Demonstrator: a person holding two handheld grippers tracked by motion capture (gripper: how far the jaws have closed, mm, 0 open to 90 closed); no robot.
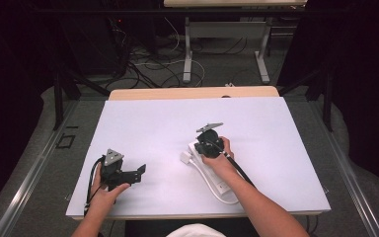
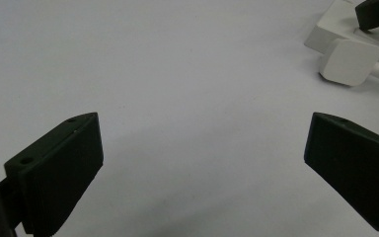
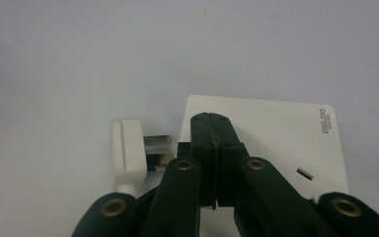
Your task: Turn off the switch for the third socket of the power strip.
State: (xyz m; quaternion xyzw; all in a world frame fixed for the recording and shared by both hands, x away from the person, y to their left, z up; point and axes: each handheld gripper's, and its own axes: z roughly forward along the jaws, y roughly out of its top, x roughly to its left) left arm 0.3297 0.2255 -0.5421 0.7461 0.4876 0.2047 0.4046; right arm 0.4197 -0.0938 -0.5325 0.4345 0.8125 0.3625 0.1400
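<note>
A white power strip (image 1: 217, 181) lies on the white table sheet, right of the middle. Its white plug (image 1: 185, 158) rests just beside its far left end, on the end of a white cord. My right gripper (image 1: 208, 149) points down over that end of the strip. In the right gripper view its jaws (image 3: 210, 119) are shut flat against each other with nothing between them, over the strip (image 3: 276, 133); the plug (image 3: 128, 148) lies to their left, prongs toward the strip. My left gripper (image 1: 137, 175) rests near the front left, open and empty (image 2: 202, 143), pointing toward the plug (image 2: 350, 61).
The white sheet (image 1: 177, 123) covers a wooden table, whose edge (image 1: 192, 93) shows at the back. Beyond it are a dark floor with tangled cables (image 1: 148, 69) and the legs of another table (image 1: 187, 54). Black frame posts stand at both sides.
</note>
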